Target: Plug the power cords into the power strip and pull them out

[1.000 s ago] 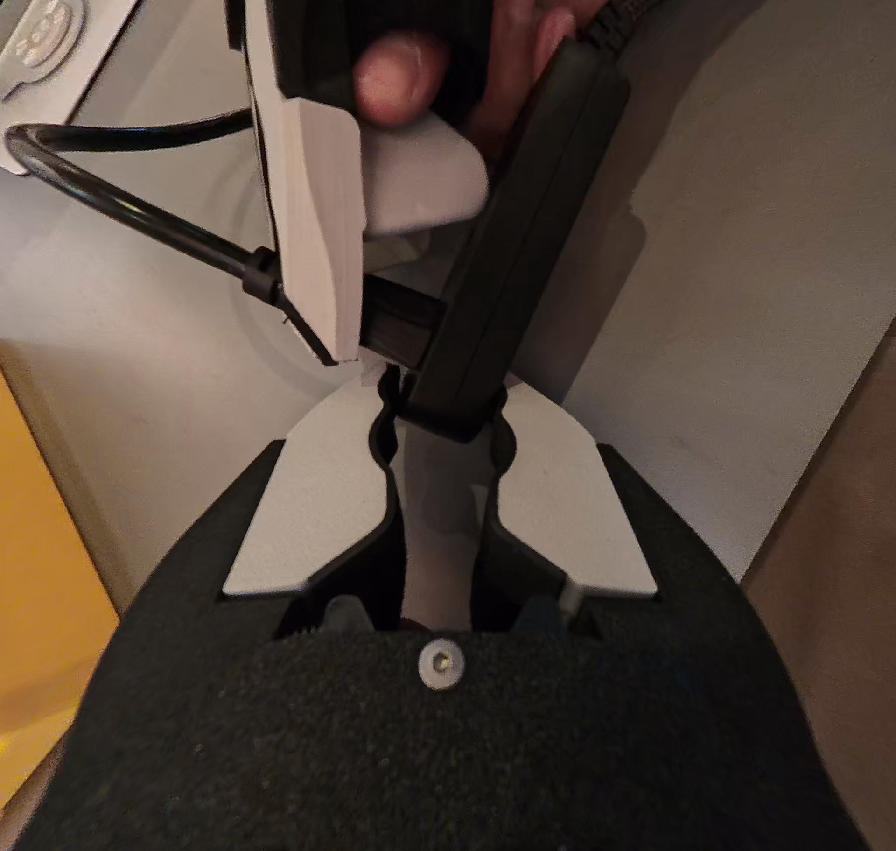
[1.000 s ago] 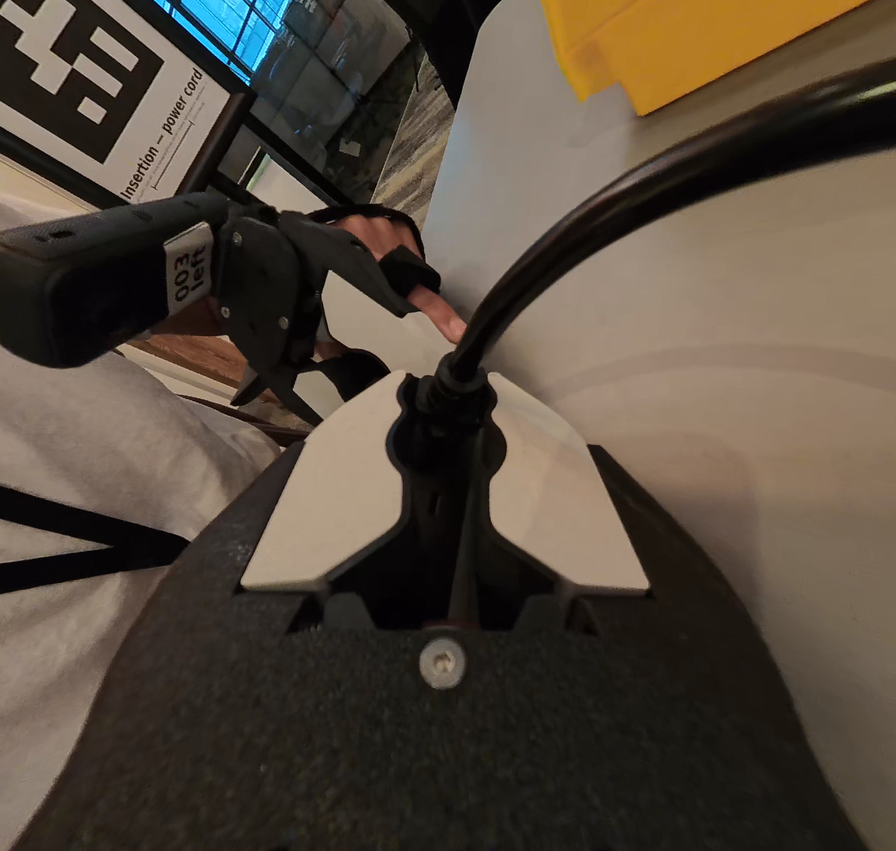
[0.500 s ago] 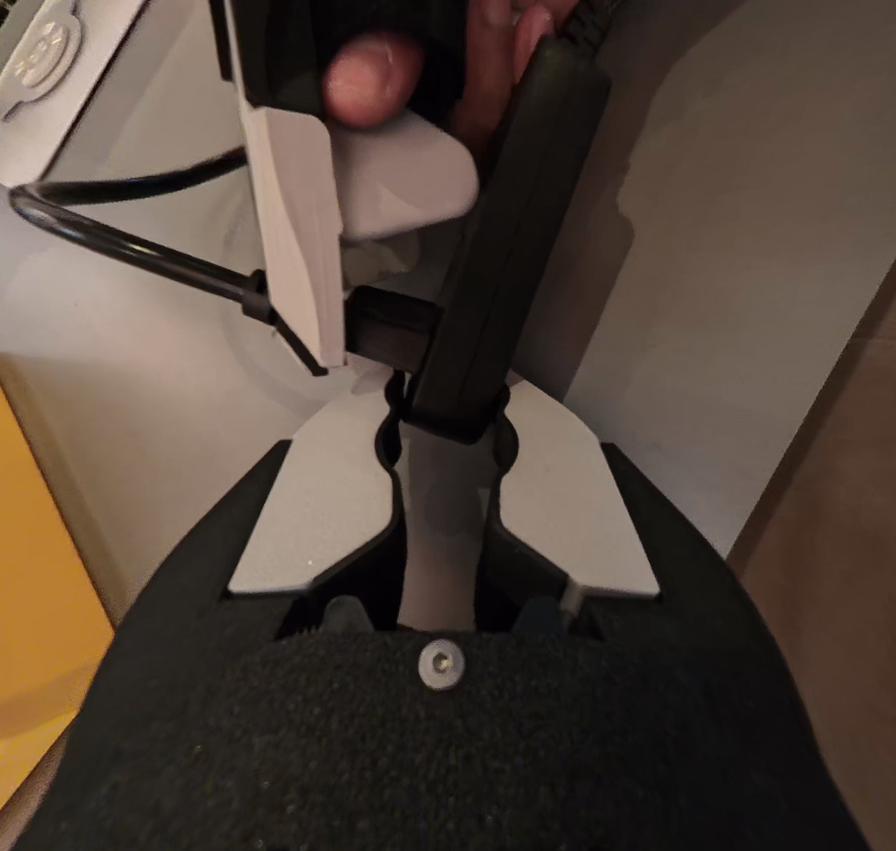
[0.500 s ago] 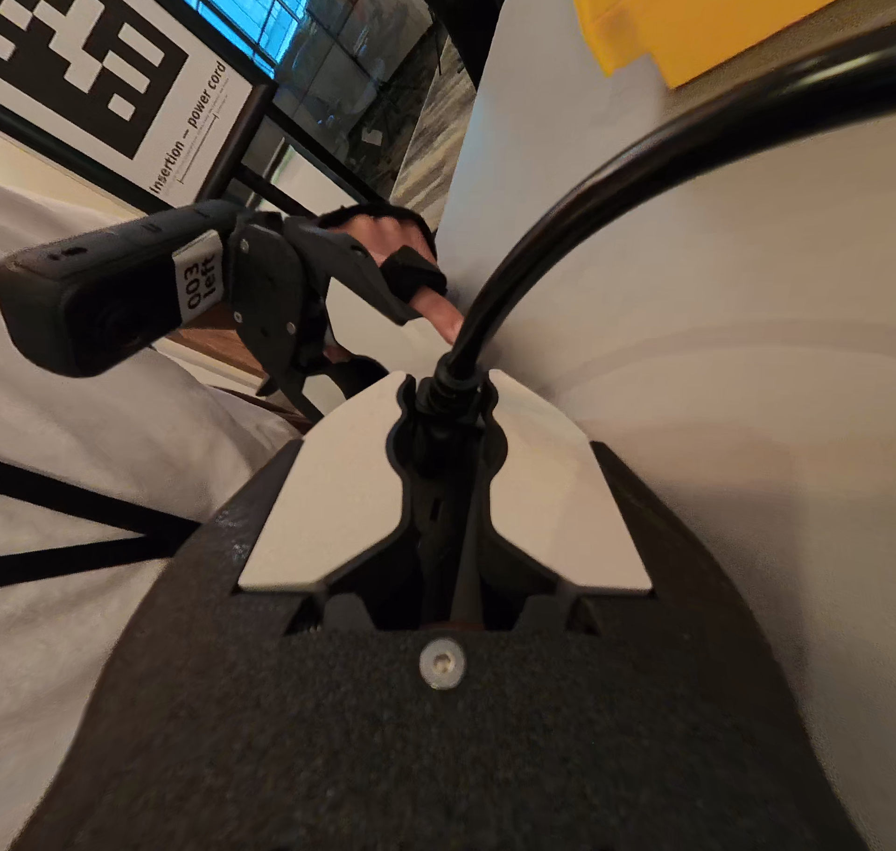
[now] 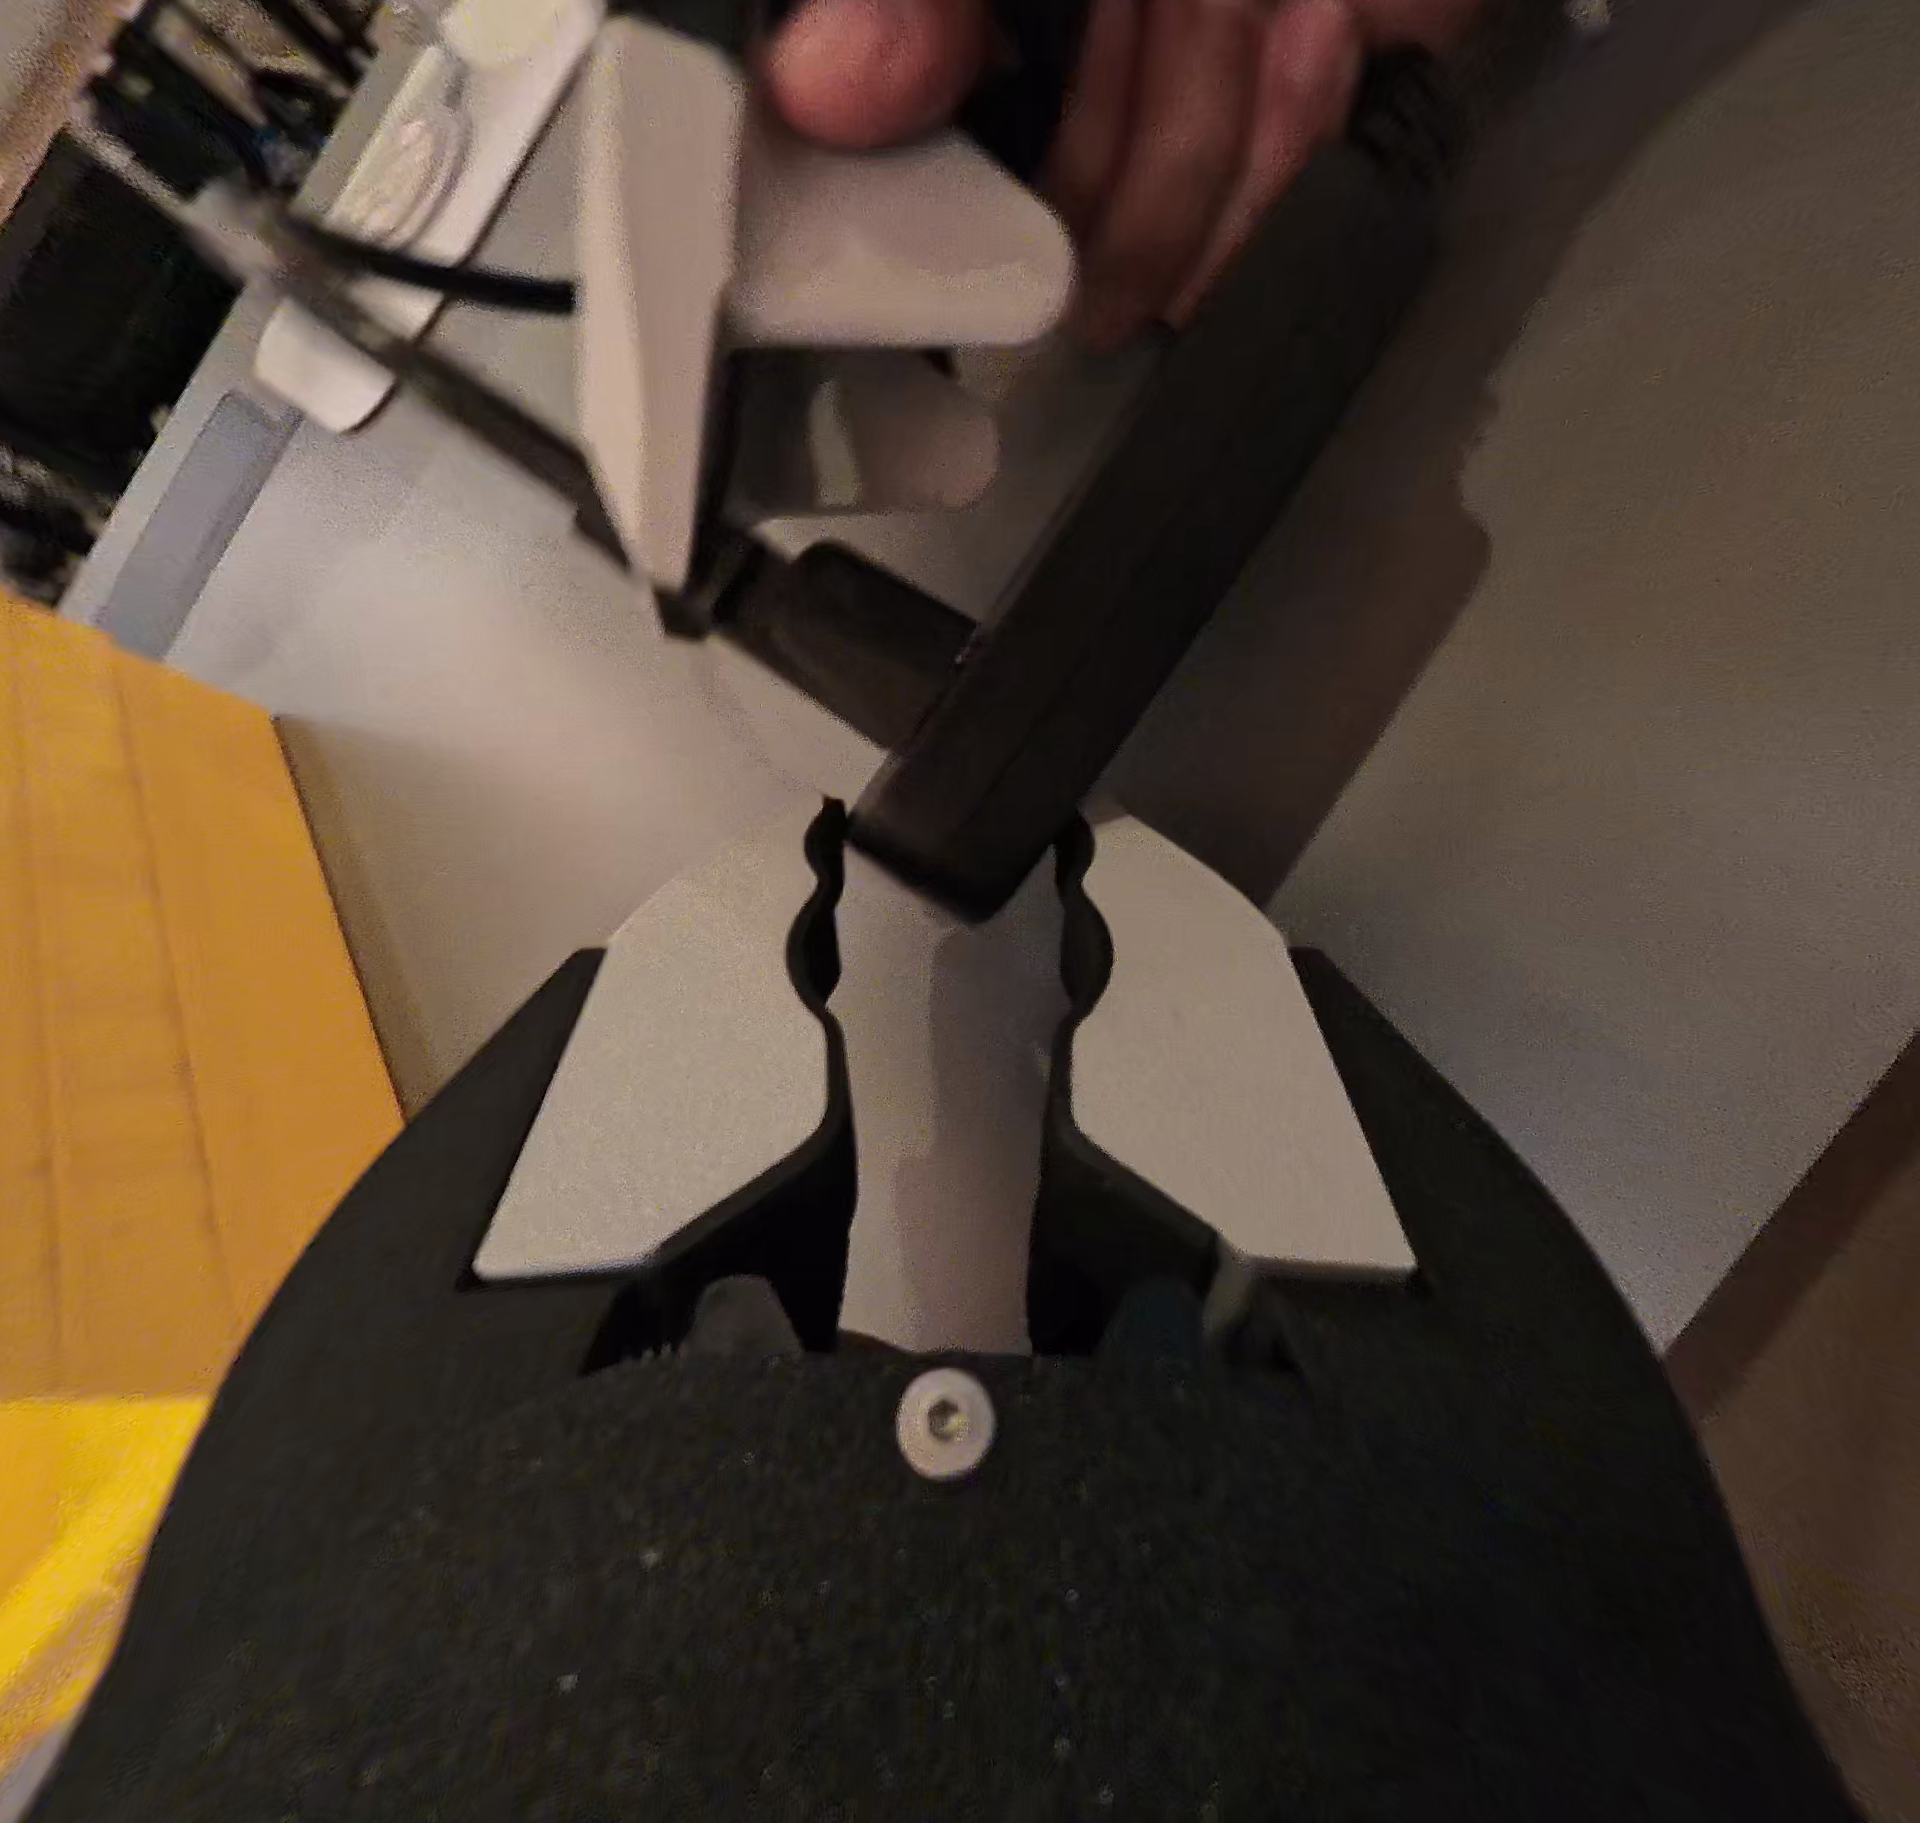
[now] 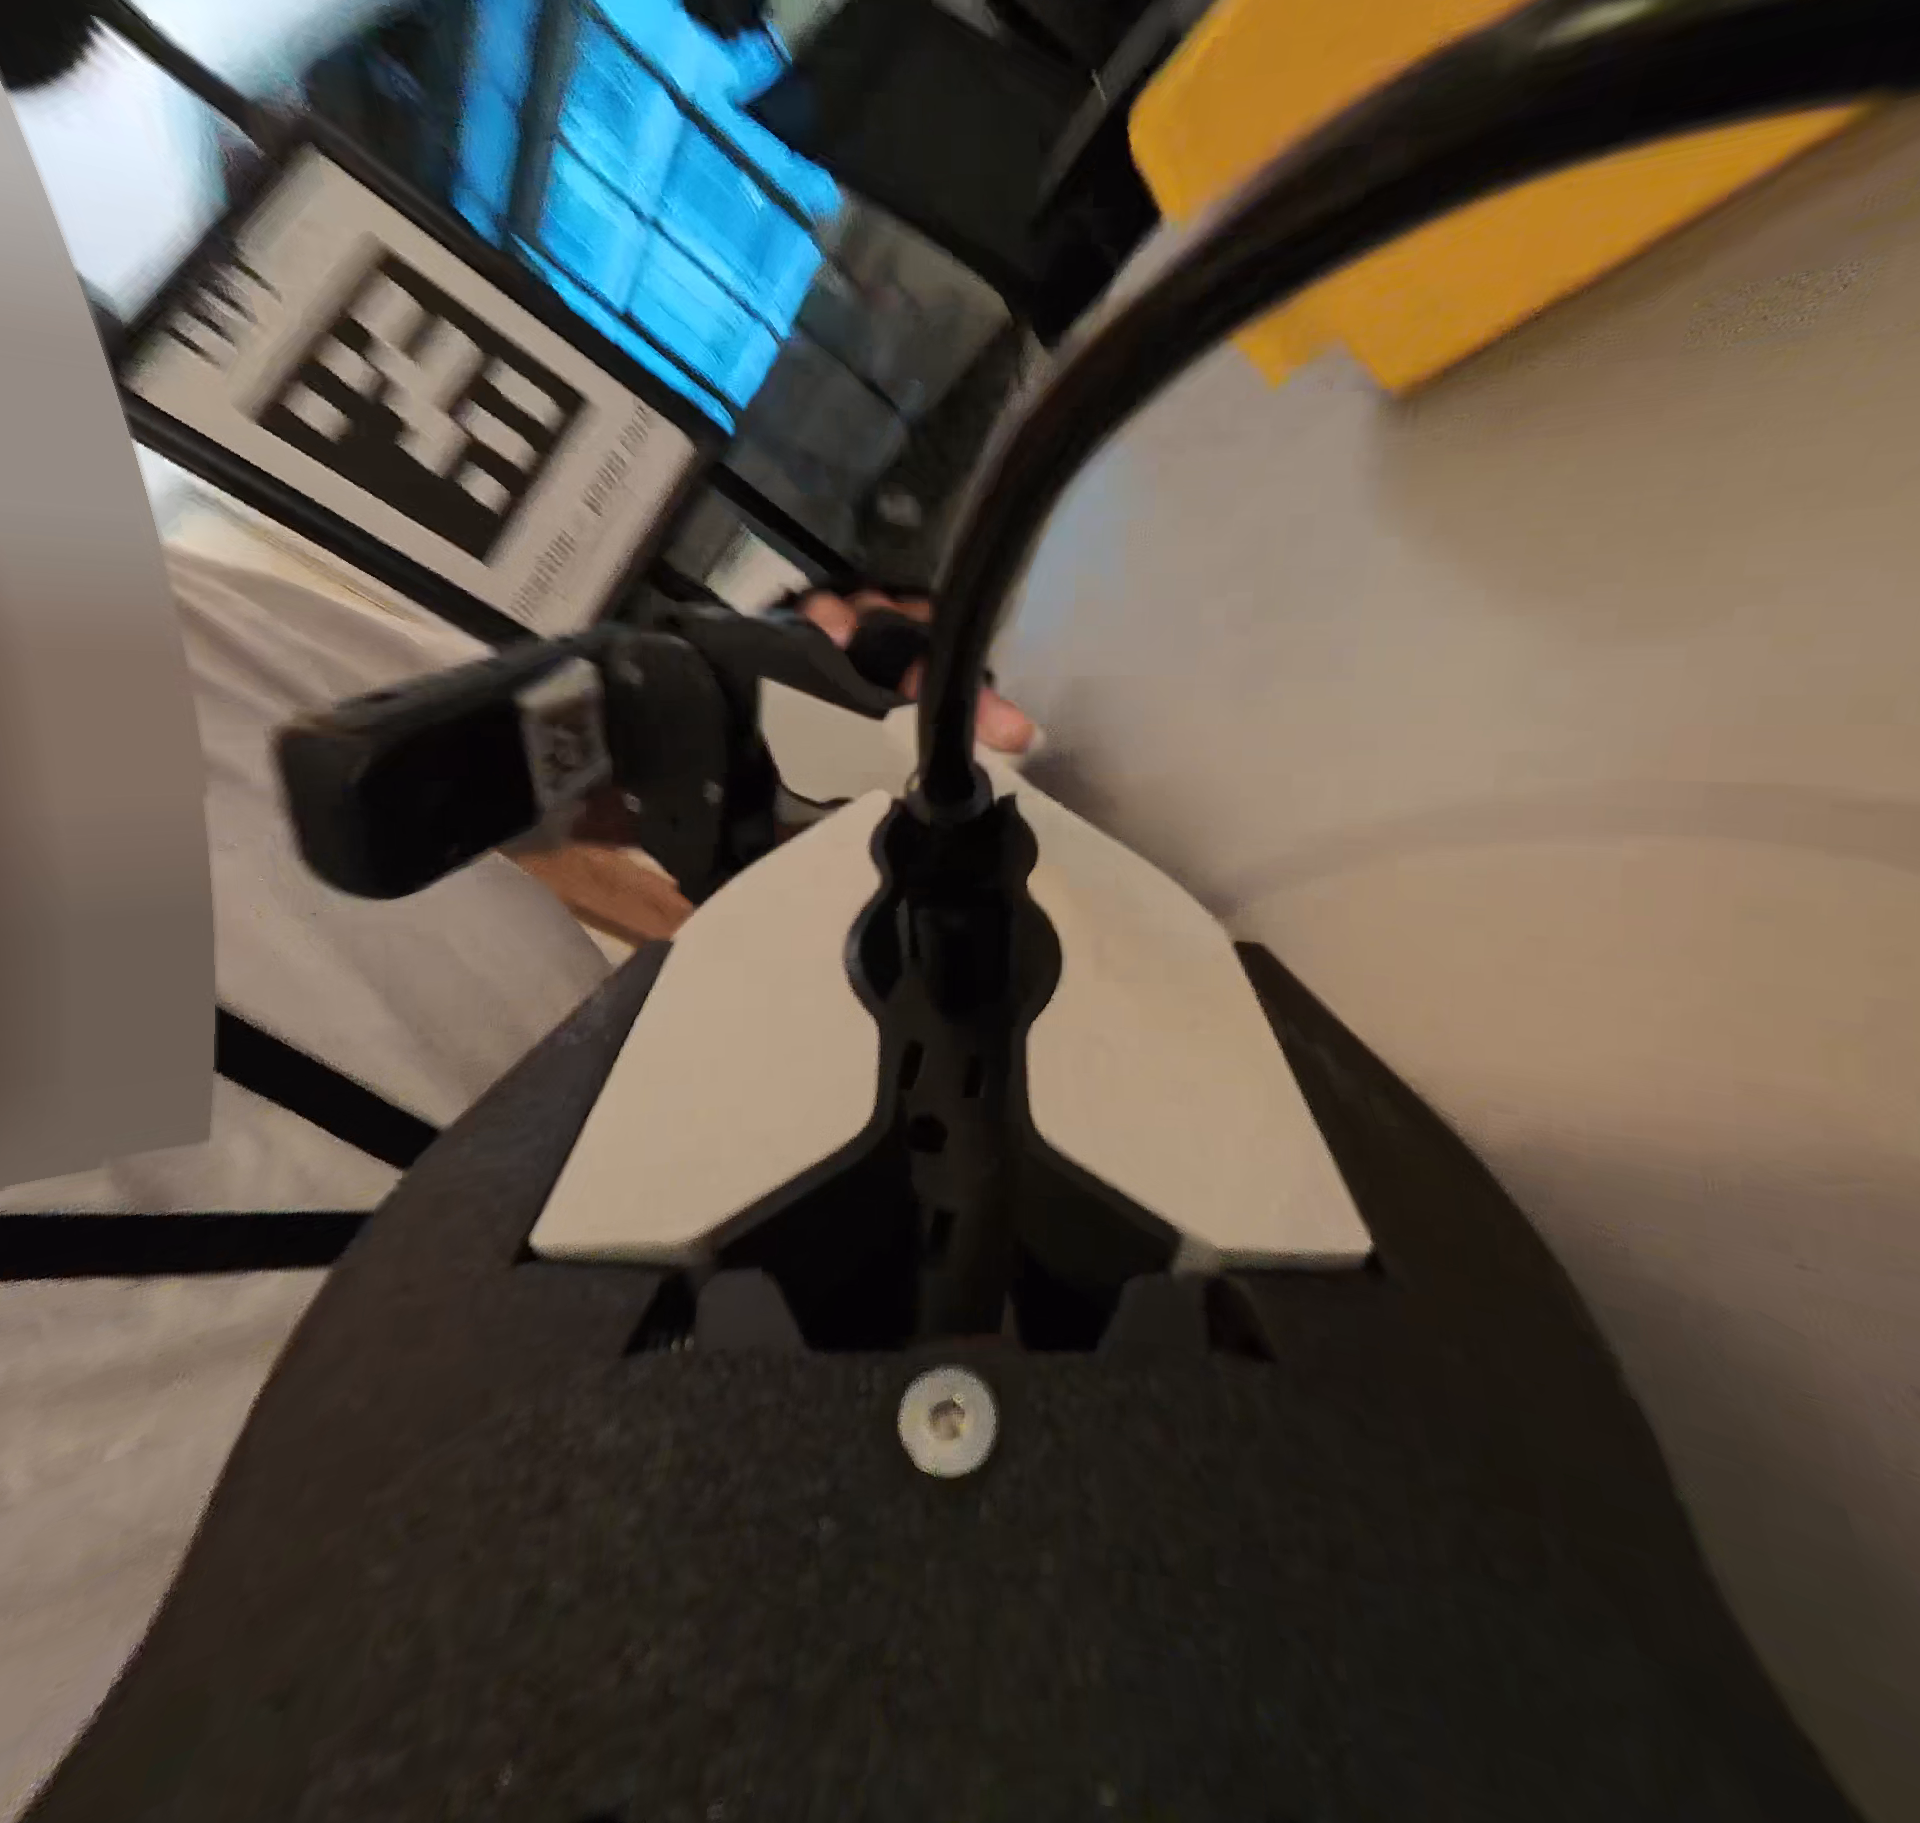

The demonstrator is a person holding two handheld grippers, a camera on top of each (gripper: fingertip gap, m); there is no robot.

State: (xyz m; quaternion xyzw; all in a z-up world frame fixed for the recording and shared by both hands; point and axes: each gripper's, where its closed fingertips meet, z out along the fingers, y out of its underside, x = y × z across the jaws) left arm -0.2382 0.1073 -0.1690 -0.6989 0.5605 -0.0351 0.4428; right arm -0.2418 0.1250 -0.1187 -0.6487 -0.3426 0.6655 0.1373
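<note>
My left gripper point(image 5: 945, 838) is shut on the near end of a long black power strip point(image 5: 1174, 547), which slants up to the right above the grey table point(image 5: 1621, 630). My right gripper point(image 6: 951, 817) is shut on a black plug point(image 6: 951, 942). Its thick black cord point(image 6: 1091, 319) arcs up and to the right. In the left wrist view the right gripper's white fingers point(image 5: 644, 339) hold that plug point(image 5: 831, 610) against the strip's side face. The prongs are hidden. A hand point(image 5: 1195, 90) grips the right gripper. The left gripper also shows in the right wrist view point(image 6: 499, 776).
A yellow box point(image 5: 125, 942) lies at the left of the table and shows in the right wrist view point(image 6: 1455, 163). A white power strip point(image 5: 416, 163) lies at the far left. A framed black-and-white marker board point(image 6: 436, 423) stands behind. The table edge point(image 5: 1704, 1285) runs at the right. The grippers' ends are close to 5 cm from one another.
Both views have swung and blurred with motion. The power strip now leans further right. The plug stays against its side. The left gripper looks farther off in the right wrist view.
</note>
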